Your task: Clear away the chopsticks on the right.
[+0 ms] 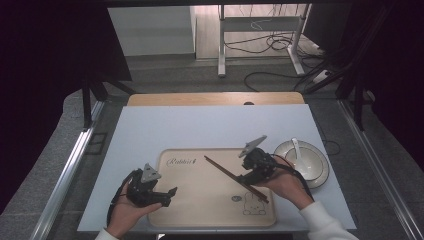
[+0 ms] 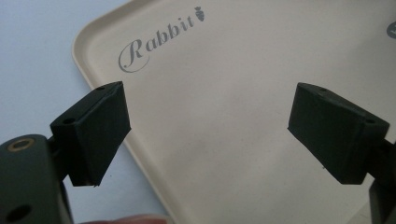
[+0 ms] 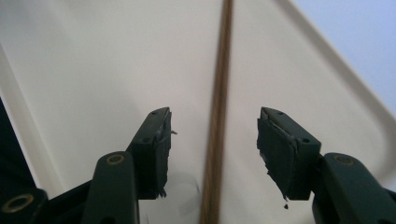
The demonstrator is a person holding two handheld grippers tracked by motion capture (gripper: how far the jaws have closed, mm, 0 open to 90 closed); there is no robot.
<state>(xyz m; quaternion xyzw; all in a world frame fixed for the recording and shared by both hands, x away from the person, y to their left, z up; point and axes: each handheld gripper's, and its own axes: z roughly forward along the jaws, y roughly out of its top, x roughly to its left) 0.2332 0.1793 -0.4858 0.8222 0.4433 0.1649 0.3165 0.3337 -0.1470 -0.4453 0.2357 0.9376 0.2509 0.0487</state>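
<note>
High view: one tray (image 1: 200, 200) lies on the bench, one pair of chopsticks (image 1: 235, 178) slants across its right half, and one bowl (image 1: 320, 172) with one spoon (image 1: 296, 150) sits just off its right edge. Your right gripper (image 3: 212, 140) hovers over the tray with jaws released either side of the chopsticks, so I judge the grasp not yet made. Your left gripper (image 2: 208, 130) waits spread and empty over the tray's left edge.

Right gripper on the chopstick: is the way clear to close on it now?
Probably yes. The right gripper is open, and the chopstick runs straight between its jaws on the tray, with nothing else between them. The left gripper sits well off at the tray's other side.
</note>
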